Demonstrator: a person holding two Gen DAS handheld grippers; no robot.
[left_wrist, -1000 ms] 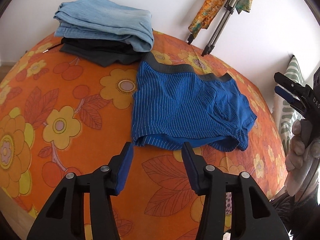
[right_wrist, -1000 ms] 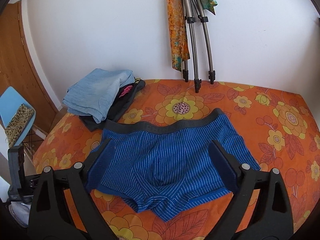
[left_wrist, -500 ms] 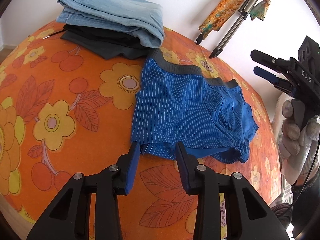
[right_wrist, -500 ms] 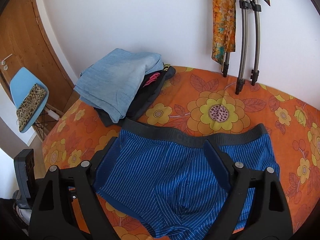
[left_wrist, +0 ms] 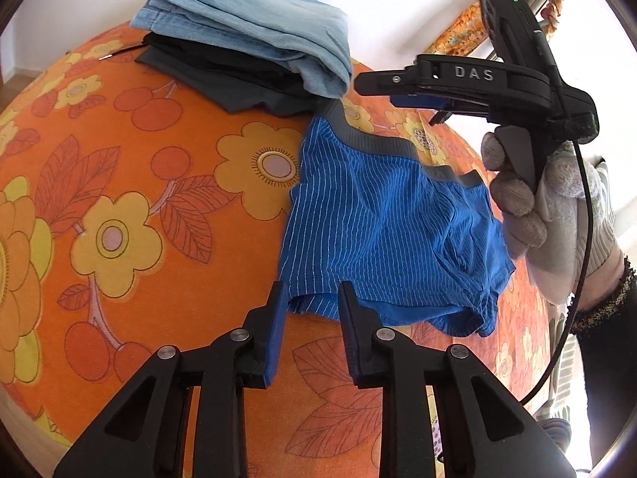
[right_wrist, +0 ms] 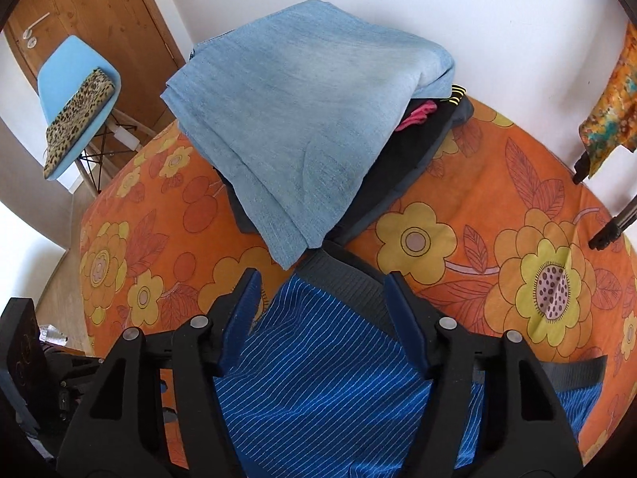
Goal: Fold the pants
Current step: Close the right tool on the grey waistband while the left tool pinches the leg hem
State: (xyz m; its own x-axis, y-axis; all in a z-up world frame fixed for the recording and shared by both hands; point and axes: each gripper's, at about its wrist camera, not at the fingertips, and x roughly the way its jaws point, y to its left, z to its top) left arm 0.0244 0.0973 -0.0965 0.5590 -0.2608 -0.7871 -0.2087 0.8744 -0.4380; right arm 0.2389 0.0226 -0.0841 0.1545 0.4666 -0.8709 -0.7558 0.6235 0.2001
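Observation:
Blue pinstriped shorts point(left_wrist: 382, 231) with a grey waistband point(left_wrist: 370, 143) lie flat on the orange flowered cover point(left_wrist: 119, 183). My left gripper point(left_wrist: 310, 294) is open, its fingertips on either side of the near left leg hem. My right gripper point(right_wrist: 320, 283) is open and hovers over the waistband's left corner point(right_wrist: 338, 271), with the shorts point(right_wrist: 318, 366) under it. In the left wrist view the right gripper point(left_wrist: 370, 83) shows from the side above the waistband, held by a gloved hand point(left_wrist: 529, 199).
A stack of folded clothes, light blue jeans point(right_wrist: 302, 111) on top of dark garments point(left_wrist: 223, 67), sits just beyond the waistband. A tripod with an orange cloth point(right_wrist: 609, 119) stands against the wall at the right. A blue chair point(right_wrist: 75, 95) stands off the left edge.
My left gripper has moved in to the leg hem and narrowed. My right gripper has moved forward and left from mid-shorts to the waistband's left corner and narrowed.

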